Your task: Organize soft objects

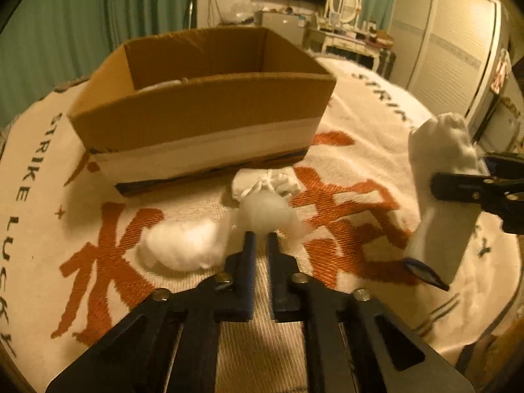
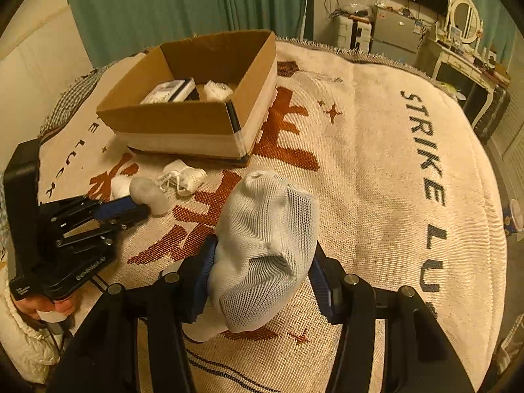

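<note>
White mesh sock [image 2: 265, 249], bunched, is clamped in the right gripper [image 2: 262, 281]; left gripper [image 1: 260, 239] pinches a translucent wad [image 1: 265, 213].

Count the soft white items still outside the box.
4: a mesh bag clamped in the right tool; a translucent puff at the left tool tips; a cotton wad beside it; a drawstring pouch by the cardboard box. Others may be hidden.

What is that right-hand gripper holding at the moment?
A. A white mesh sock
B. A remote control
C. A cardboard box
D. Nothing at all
A: the right gripper has its two fingers pressed against the sides of a white mesh sock, lifted above the blanket.
</note>
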`<state>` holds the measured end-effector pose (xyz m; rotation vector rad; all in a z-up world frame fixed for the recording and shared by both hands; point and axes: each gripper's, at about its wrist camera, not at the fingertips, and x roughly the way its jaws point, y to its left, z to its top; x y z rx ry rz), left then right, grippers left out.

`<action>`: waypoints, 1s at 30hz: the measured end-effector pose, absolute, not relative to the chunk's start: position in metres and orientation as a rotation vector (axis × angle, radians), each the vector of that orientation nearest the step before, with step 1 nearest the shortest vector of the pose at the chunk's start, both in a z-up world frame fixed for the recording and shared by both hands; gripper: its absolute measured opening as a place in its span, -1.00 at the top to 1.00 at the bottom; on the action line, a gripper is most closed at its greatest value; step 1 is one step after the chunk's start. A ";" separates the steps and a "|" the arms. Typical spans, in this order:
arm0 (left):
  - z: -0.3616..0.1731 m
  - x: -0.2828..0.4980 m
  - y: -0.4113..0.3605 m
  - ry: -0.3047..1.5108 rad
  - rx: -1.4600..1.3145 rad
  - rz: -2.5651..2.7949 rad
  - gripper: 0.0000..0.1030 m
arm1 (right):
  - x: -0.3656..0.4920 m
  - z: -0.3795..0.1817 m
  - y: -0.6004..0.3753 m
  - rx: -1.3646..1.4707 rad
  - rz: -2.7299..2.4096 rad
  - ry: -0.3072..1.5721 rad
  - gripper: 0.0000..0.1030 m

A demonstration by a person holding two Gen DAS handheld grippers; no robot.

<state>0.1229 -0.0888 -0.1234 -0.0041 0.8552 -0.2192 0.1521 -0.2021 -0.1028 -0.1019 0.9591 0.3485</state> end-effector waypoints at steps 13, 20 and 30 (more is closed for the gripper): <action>-0.081 0.095 -0.086 0.748 0.157 -0.206 0.68 | 0.113 -0.053 -0.190 -0.079 0.334 0.855 -0.02; -0.095 0.112 -0.061 0.752 0.112 -0.171 -0.25 | 0.118 -0.059 -0.186 -0.080 0.334 0.884 -0.02; -0.150 0.185 -0.042 0.889 0.034 -0.116 -0.25 | 0.168 -0.087 -0.177 -0.102 0.354 0.946 -0.02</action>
